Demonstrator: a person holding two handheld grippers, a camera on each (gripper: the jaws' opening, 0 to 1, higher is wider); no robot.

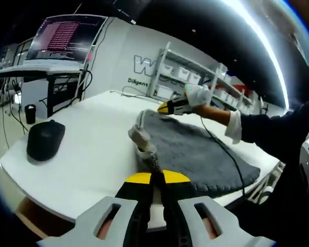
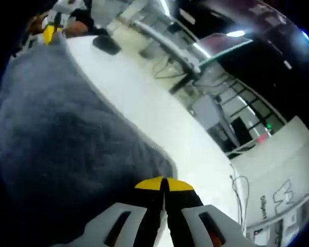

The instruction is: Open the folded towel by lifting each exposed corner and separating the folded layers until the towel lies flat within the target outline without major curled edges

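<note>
Jaws of both grippers clench opposite corners of the grey towel point(image 1: 195, 154) on the table point(image 1: 92, 149).

Glaring ceiling strip (blurred, warped edges)

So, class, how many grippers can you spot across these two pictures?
2. The left gripper pinches the grey towel at its near edge; the right gripper pinches the far corner. Both appear shut on it.
</note>
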